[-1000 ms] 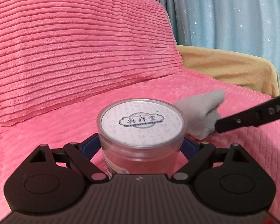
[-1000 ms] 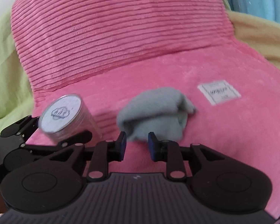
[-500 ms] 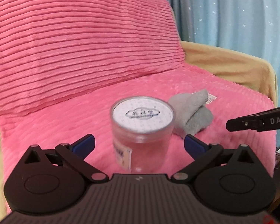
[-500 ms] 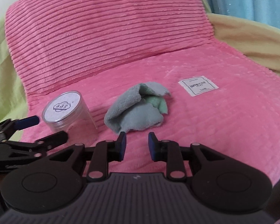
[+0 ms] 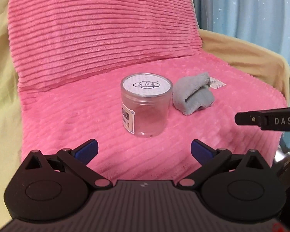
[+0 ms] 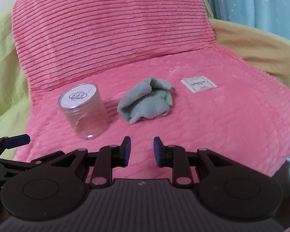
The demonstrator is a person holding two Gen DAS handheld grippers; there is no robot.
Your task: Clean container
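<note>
Container and cloth on blanket

The container [image 6: 84,110] stands upright on the blanket [image 6: 212,119], with the cloth [image 6: 146,101] just beside it on the right. A label patch [image 6: 198,83] lies farther right. The cushion [image 6: 110,32] rises behind all three.

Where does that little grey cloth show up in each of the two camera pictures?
Left wrist view: the grey cloth lies right of centre, just right of the clear jar.
Right wrist view: it lies at the middle, again right of the jar.
Shared landmark: the white fabric label beyond the cloth.
</note>
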